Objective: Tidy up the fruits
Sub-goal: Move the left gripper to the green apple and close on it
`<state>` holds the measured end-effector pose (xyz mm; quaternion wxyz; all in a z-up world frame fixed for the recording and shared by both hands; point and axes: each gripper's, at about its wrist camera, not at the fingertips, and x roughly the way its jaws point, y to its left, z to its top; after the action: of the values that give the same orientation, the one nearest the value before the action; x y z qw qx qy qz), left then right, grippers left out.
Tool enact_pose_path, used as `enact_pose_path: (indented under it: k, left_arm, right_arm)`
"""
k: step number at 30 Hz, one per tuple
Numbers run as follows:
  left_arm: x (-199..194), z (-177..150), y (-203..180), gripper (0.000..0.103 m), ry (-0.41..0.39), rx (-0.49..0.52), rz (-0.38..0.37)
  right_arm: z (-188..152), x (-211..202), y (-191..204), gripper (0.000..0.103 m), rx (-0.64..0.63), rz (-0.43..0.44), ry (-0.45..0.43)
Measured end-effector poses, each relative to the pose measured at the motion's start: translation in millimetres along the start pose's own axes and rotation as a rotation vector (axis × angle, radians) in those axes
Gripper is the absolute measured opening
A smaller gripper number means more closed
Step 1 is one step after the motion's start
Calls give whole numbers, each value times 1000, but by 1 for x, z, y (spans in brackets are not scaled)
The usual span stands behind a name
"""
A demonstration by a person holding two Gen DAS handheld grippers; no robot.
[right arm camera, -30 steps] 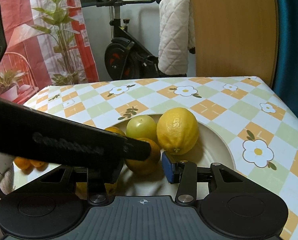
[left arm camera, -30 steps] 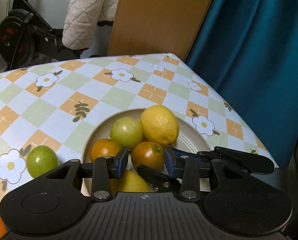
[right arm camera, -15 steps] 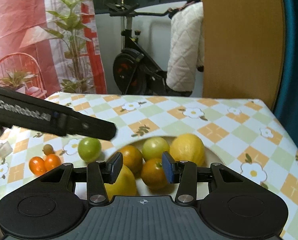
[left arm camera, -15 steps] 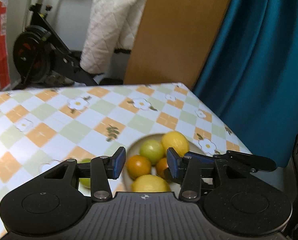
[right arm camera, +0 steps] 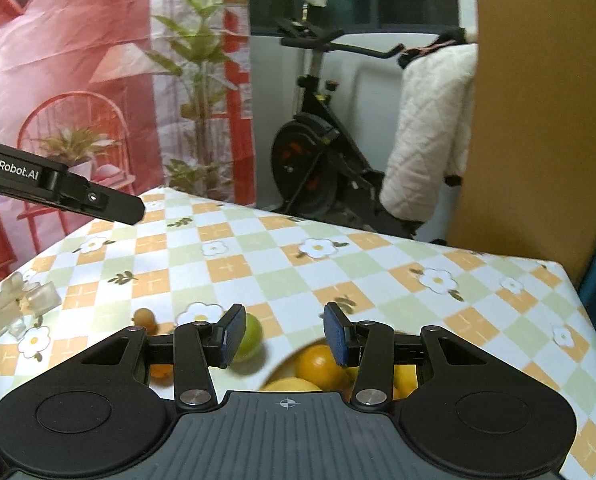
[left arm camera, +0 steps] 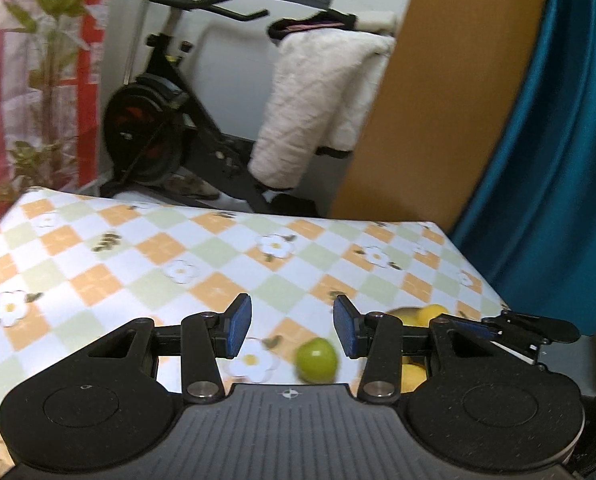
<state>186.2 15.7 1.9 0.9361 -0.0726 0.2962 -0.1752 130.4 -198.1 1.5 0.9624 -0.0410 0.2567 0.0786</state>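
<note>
My left gripper (left arm camera: 292, 330) hangs open above the checked tablecloth (left arm camera: 177, 248) with nothing between its blue pads. A green fruit (left arm camera: 317, 359) lies on the cloth just below and beyond it. To its right, the white plate (left arm camera: 394, 313) with yellow lemons (left arm camera: 428, 313) shows behind the right finger. My right gripper (right arm camera: 285, 338) is open and holds nothing above the plate's near-left rim. An orange (right arm camera: 322, 362) and a lemon (right arm camera: 293, 384) lie below it in the plate. The green fruit (right arm camera: 253, 336) sits left of the plate, partly behind the left finger.
Small orange fruits (right arm camera: 143, 316) lie on the cloth at the left, near a clear plastic object (right arm camera: 13, 304). The left gripper (right arm camera: 133, 210) reaches in from the upper left of the right wrist view. Beyond the table's far edge stand an exercise bike (right arm camera: 310, 168), a wooden board and a teal curtain.
Both grippers have lifted and drawn back from the plate. The left one let go of the orange between its pads, widened slightly and swung left over the green fruit.
</note>
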Motion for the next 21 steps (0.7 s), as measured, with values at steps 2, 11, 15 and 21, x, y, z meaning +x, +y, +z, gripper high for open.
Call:
enact_pose_path:
  k: [2,11,15,21]
  left_arm:
    - [-4,2,9,48,-6,-9,15]
    - [-7,6,39,48,-13,-24,72]
    - [0,2,43,48,-4,-34,63]
    - [24,-7,42,48,36,-54,15]
  right_arm:
    - [2,4,9,41,-18,10,7]
    - [10,27,36,41,-64,44,38]
    - [10,38,40,41,-82,48,62]
    - [3,60,38,41,-81,46,114]
